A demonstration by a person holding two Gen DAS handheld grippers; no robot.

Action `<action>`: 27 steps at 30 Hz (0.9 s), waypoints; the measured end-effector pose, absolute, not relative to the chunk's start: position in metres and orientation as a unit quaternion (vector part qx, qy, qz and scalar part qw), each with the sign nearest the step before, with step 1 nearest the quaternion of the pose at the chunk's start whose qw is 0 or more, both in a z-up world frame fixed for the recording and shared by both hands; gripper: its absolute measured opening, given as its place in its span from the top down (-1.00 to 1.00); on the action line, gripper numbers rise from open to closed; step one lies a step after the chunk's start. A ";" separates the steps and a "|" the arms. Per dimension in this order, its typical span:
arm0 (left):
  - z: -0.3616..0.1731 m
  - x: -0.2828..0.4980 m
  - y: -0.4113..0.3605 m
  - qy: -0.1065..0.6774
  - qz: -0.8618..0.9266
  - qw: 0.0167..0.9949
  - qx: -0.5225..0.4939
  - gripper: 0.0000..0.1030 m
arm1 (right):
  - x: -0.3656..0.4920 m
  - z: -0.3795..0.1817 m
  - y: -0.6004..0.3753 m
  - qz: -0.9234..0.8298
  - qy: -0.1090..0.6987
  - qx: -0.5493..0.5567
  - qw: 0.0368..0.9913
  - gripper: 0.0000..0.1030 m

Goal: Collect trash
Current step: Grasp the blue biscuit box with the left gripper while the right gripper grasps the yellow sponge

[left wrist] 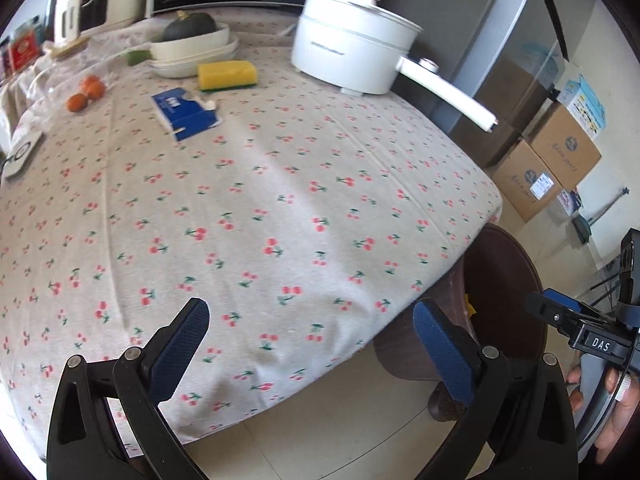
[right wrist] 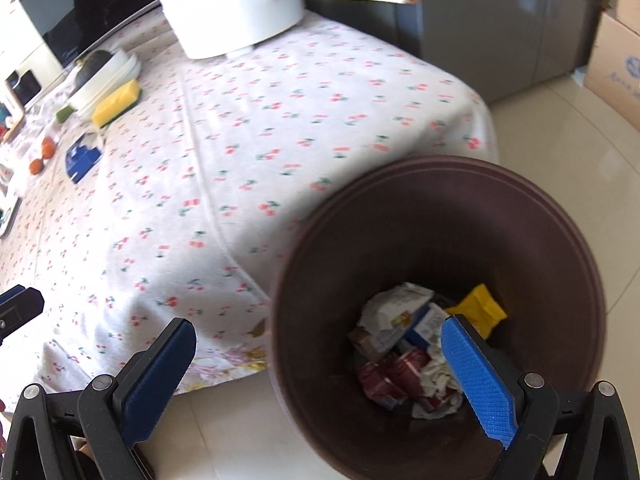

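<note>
My left gripper (left wrist: pixel 311 310) is open and empty above the near edge of the cherry-print tablecloth (left wrist: pixel 248 200). A torn blue carton (left wrist: pixel 186 114) lies flat on the cloth far ahead of it, small at the left in the right wrist view (right wrist: pixel 82 158). My right gripper (right wrist: pixel 318 324) is open over the rim of a brown trash bin (right wrist: pixel 440 200) on the floor beside the table, with nothing between its fingers. Crumpled paper (right wrist: pixel 394 308), a yellow wrapper (right wrist: pixel 482 306) and red packets (right wrist: pixel 394 374) lie in the bin. The bin (left wrist: pixel 504 272) shows partly behind the table corner.
A white electric pot (left wrist: pixel 348 52) with a long handle stands at the back right. A yellow sponge (left wrist: pixel 228 74), stacked white dishes holding a dark squash (left wrist: pixel 192 46) and two oranges (left wrist: pixel 86 94) sit at the back. Cardboard boxes (left wrist: pixel 548 168) stand on the floor beyond the bin.
</note>
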State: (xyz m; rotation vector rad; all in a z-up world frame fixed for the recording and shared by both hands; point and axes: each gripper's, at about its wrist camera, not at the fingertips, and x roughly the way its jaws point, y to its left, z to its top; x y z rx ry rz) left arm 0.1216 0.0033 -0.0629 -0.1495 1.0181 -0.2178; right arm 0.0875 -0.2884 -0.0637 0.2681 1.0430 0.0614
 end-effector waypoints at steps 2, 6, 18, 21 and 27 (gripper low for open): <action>-0.066 0.120 0.023 0.490 -0.080 0.865 -0.080 -1.00 | 0.094 -0.063 -0.273 0.040 0.498 0.121 0.858 -0.96; -0.074 0.122 0.057 0.498 -0.038 0.861 -0.094 -1.00 | 0.111 -0.060 -0.242 0.063 0.497 0.096 0.860 -0.96; -0.081 0.215 0.105 0.501 0.018 0.857 -0.117 -0.99 | 0.185 -0.057 -0.199 0.069 0.485 0.015 0.871 -0.97; -0.085 0.249 0.112 0.491 0.032 0.861 -0.132 -0.99 | 0.207 -0.061 -0.197 0.068 0.486 0.006 0.871 -0.97; -0.100 0.313 0.110 0.476 0.048 0.865 -0.153 -0.99 | 0.247 -0.068 -0.190 0.077 0.482 -0.022 0.873 -0.97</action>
